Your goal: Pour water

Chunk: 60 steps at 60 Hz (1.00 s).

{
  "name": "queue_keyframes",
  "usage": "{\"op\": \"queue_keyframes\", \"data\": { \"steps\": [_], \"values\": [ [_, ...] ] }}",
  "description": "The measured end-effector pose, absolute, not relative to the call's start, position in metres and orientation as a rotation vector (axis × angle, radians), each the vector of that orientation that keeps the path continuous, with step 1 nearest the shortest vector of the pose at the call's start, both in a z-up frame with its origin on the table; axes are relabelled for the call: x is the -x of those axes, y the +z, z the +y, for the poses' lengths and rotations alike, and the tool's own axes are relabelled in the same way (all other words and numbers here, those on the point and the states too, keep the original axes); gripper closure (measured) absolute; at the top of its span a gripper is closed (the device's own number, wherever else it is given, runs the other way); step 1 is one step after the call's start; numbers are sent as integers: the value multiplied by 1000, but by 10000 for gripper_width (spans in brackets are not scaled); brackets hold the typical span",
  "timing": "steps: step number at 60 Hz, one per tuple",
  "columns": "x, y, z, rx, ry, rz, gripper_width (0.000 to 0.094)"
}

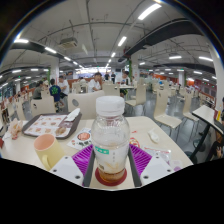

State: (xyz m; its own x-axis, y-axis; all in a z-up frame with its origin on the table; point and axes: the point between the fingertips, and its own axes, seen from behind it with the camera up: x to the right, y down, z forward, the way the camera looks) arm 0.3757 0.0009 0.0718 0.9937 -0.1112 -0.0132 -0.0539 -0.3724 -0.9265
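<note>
A clear plastic bottle with a white cap and a pale label stands upright between my fingers. Its base shows reddish-brown. My gripper is shut on the bottle's lower body, and the purple pads show on either side of it. A pale yellow cup stands on the white table, left of the left finger and a little ahead of it. I cannot tell whether the bottle's base touches the table.
A tray with printed sheets lies at the table's far left. A small round item sits just left of the bottle. White chairs and several people are beyond the table in a large lit hall.
</note>
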Motion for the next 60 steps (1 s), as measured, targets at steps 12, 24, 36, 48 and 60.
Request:
{"op": "queue_keyframes", "data": {
  "steps": [12,24,36,48,60],
  "values": [
    [-372,97,-33,2016,-102,153,84],
    [-336,133,-117,2112,-103,214,90],
    [-290,166,-202,2179,-134,211,88],
    [-259,190,-242,2170,-135,193,87],
    [-245,207,-254,2148,-136,162,86]
  ]
}}
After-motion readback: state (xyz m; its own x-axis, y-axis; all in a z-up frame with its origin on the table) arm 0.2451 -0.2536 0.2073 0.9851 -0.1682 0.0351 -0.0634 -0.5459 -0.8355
